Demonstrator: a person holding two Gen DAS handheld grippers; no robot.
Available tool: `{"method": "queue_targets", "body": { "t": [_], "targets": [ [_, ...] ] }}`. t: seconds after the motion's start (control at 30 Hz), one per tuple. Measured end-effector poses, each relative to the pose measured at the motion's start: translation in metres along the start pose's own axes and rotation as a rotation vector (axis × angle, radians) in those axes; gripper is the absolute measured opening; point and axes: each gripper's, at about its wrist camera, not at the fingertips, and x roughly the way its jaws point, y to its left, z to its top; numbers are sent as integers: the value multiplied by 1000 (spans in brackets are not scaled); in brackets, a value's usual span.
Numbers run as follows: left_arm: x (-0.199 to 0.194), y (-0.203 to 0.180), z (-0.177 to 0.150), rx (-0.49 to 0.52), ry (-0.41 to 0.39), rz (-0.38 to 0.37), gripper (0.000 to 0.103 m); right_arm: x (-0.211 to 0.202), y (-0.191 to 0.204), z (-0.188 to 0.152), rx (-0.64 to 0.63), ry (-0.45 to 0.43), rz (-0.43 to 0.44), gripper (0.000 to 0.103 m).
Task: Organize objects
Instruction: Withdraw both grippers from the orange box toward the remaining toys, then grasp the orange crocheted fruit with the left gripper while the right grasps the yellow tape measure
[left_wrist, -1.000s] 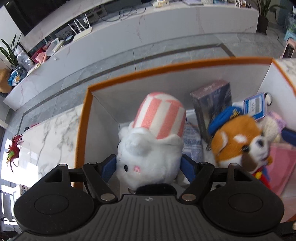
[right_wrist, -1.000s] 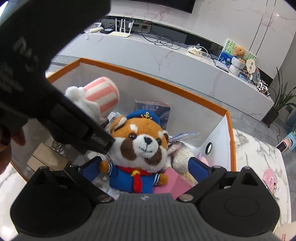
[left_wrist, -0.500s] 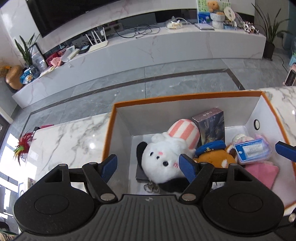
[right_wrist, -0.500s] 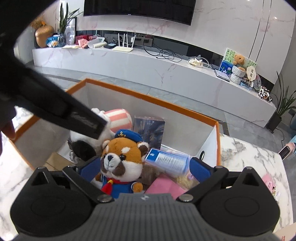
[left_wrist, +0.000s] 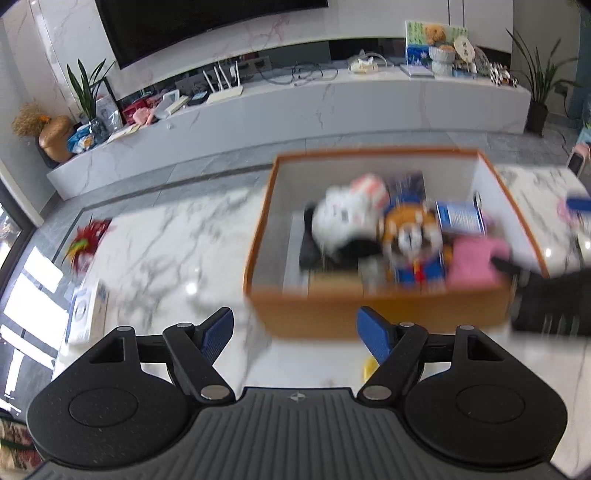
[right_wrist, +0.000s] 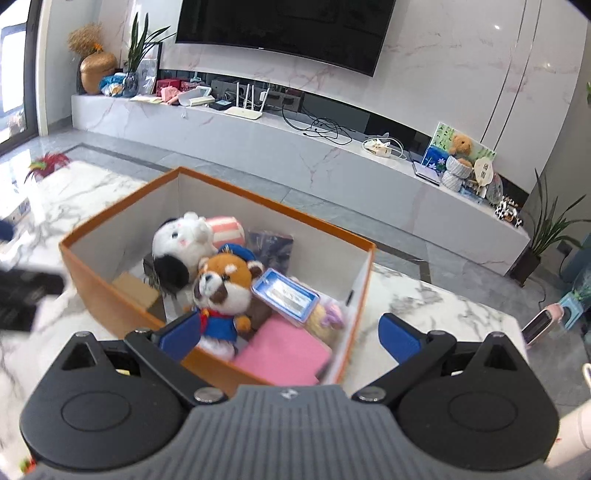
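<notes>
Holding nothing, both grippers hover with jaws wide apart above one orange cardboard box with white inner walls (right_wrist: 360, 280) on a white marble table (left_wrist: 155, 240).

Left gripper (left_wrist: 295, 332) sits before the box's near wall; right gripper (right_wrist: 291, 332) is over its near corner. Inside lie two plush toys touching: one white bear with striped hat (right_wrist: 184, 240), one orange sailor-suited red panda (right_wrist: 225, 284). Beside them are one blue-framed packet (right_wrist: 286, 297), one pink pad (right_wrist: 284, 354), one dark carton (right_wrist: 271, 243).
</notes>
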Motion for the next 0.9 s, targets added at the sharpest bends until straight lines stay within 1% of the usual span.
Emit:
{"method": "queue_targets", "body": {
  "t": [0.1, 0.2, 0.27, 0.37, 0.43, 0.53, 0.67, 0.7, 0.73, 0.9],
  "targets": [
    [-10, -7, -40, 20, 31, -6, 87, -14, -7, -10, 9, -6, -18, 102],
    [-10, -18, -81, 45, 83, -41, 87, -28, -9, -20, 31, -17, -13, 102],
    [-4, -24, -105, 45, 122, -70, 87, -35, -7, -28, 37, -25, 14, 102],
    [11, -27, -134, 23, 163, -78, 87, -39, 4, -37, 56, -41, 89, 102],
    [18, -24, -145, -12, 162, -86, 87, -38, 12, -41, 87, -52, 138, 102],
    [29, -19, -157, -74, 167, -87, 87, -29, 24, -46, 121, -36, 193, 102],
    [41, -13, -166, -135, 156, -113, 86, -4, 41, -53, 132, 27, 237, 102],
    [41, -11, -168, -152, 136, -124, 86, 3, 44, -55, 137, 46, 241, 102],
    [41, -10, -169, -158, 120, -119, 84, 10, 48, -57, 142, 68, 244, 102],
    [40, -13, -172, -173, 63, -101, 84, 40, 62, -62, 178, 141, 273, 102]
  ]
}}
